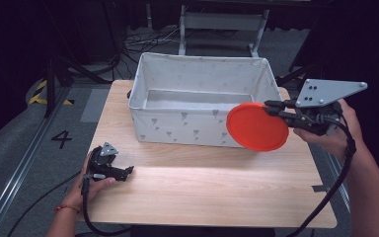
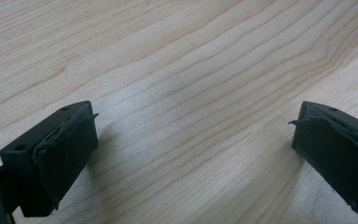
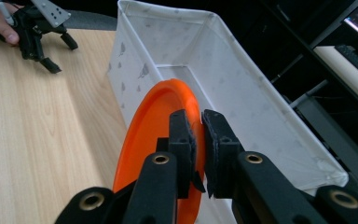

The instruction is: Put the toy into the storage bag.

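Note:
An orange round plate hangs on edge in the air before the right front corner of a white fabric bin. My right gripper is shut on the plate's rim, reaching in from the right. In the right gripper view the plate stands between the two black jaws of that gripper, beside the bin. My left gripper rests low on the wooden table at the front left. Its jaws stand wide apart in the left gripper view, with bare wood between them.
The bin with its grey print takes up the back half of the table, and its inside looks bare. Dark floor, cables and a grey frame lie beyond it. A piece of tape sits at the table's right edge.

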A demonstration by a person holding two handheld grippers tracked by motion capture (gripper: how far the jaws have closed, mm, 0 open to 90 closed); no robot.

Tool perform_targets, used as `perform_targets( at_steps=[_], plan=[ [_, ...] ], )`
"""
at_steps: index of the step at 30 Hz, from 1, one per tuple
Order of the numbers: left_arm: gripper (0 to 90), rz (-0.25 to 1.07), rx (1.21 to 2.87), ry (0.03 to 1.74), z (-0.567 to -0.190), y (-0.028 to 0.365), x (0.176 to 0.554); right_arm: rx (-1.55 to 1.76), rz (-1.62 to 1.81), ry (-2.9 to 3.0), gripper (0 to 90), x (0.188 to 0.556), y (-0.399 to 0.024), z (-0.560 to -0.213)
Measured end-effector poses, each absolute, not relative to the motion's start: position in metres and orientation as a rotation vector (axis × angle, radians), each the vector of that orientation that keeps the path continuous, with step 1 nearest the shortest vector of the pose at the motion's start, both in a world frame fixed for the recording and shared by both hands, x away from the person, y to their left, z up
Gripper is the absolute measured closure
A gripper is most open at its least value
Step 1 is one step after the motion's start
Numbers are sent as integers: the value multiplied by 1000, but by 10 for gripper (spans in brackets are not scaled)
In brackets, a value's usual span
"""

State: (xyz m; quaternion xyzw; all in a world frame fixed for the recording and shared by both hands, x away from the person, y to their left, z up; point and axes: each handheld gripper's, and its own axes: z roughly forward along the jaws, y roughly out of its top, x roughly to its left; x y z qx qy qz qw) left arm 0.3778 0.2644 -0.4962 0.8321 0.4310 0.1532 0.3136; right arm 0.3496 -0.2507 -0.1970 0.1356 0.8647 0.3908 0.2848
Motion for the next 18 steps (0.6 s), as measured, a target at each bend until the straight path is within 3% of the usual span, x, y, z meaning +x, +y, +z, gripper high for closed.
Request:
perform_targets(
  at_steps=[18],
  plan=[
    [5,403,2194,1136,-496,264,378,453,1029,2250,825,390,-263,-167]
  ],
)
